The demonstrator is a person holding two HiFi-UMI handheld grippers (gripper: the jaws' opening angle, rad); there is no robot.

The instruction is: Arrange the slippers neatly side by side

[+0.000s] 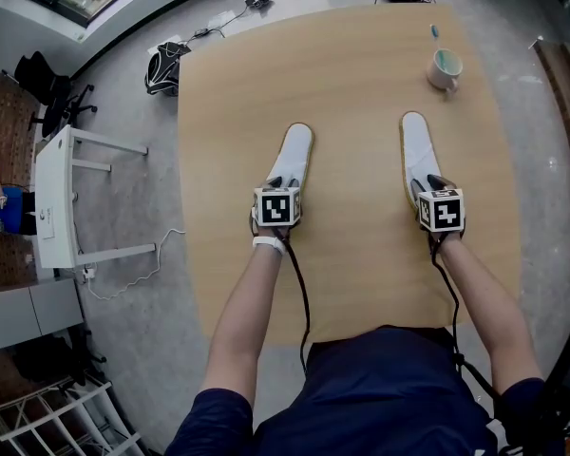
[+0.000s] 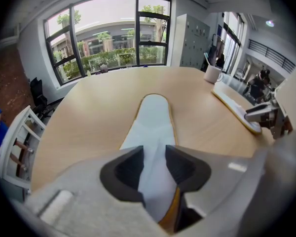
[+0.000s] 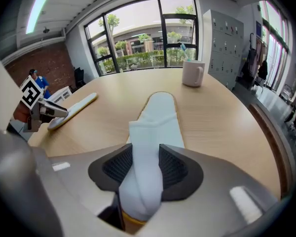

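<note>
The left slipper point(image 1: 294, 155) and right slipper point(image 1: 416, 155) are white with mustard-tan sole edging, on a pale wood-grain table point(image 1: 351, 74). At 1 o'clock the mug point(image 1: 446, 68) is white, pale teal inside; the shirt point(image 1: 380, 397) at 6 o'clock is navy.

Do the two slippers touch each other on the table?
Apart. The head view shows bare table between the left slipper and the right slipper.

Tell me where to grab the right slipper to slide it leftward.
Grip the raised white upper band at the near end of the right slipper, coming in from your side along its length. The band stands up off the flat sole, thin enough to pinch; the rest lies flat on the table. The right gripper already straddles it.
</note>
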